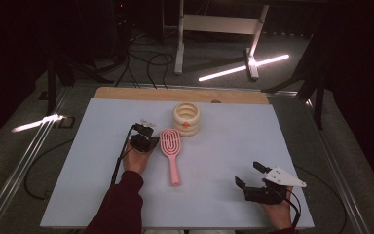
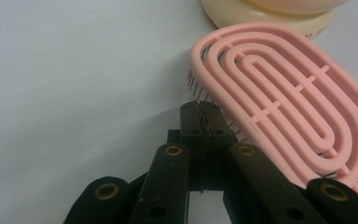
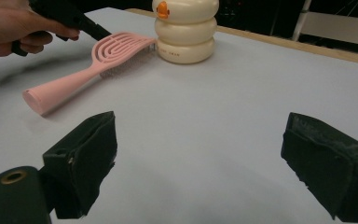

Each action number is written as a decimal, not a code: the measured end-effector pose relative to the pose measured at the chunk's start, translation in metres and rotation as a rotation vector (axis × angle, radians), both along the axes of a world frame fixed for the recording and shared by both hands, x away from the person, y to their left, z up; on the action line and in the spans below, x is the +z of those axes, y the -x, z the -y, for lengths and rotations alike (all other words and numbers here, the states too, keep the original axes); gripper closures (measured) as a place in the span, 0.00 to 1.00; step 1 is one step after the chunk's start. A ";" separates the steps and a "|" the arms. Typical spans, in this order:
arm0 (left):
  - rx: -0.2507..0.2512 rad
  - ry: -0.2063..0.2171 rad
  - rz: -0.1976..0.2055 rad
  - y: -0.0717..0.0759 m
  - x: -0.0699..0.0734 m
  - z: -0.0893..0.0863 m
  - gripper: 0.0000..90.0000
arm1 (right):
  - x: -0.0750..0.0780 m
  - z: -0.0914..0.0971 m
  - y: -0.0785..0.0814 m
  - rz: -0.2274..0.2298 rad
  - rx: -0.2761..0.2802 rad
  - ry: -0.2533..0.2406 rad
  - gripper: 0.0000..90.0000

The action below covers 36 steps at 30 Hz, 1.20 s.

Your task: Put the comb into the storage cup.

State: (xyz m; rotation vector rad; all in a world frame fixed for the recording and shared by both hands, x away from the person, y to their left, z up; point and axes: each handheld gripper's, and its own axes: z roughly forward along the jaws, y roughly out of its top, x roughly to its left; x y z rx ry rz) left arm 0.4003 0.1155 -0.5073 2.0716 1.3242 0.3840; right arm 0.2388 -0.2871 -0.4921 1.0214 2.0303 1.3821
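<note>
— Now, how is the left gripper (image 2: 204,116) being held?

— Its jaws are being kept pressed together, tip against tip, with nothing caught between them. The tips are being rested just beside the left edge of the pink hairbrush (image 1: 169,146) head, right by the bristles (image 2: 196,86) that are being shown under the rim in the left gripper view.

— And where is the hairbrush being kept?

— It is being left flat on the pale blue table mat (image 1: 224,161), back upward, near the middle. Its head is being pointed at the cream ring-shaped container (image 1: 186,118) with the orange duck mark (image 3: 162,9), and the two are being shown just touching or nearly so; which cannot be told. Its handle (image 3: 60,88) is being pointed back toward the person's side.

— What about the right gripper (image 1: 252,174)?

— It is being held wide open over bare mat at the near right, well apart from the brush, with nothing between its pads (image 3: 86,154).
</note>
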 end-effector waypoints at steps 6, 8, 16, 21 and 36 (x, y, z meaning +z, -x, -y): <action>0.005 0.002 0.012 0.001 0.002 -0.002 0.97 | 0.000 0.000 0.000 0.001 0.000 -0.001 0.11; 0.007 0.002 0.018 0.002 0.003 -0.003 0.96 | 0.000 0.001 0.000 0.001 0.000 0.000 0.11; 0.019 0.006 0.094 0.014 0.015 -0.017 0.70 | 0.000 0.001 0.000 0.001 -0.002 -0.002 0.11; 0.026 -0.002 0.143 0.023 0.026 -0.027 0.52 | 0.000 0.000 0.000 0.001 0.001 -0.001 0.11; 0.074 0.002 0.349 0.099 0.062 -0.077 0.15 | -0.001 -0.002 0.001 0.003 0.009 -0.006 0.11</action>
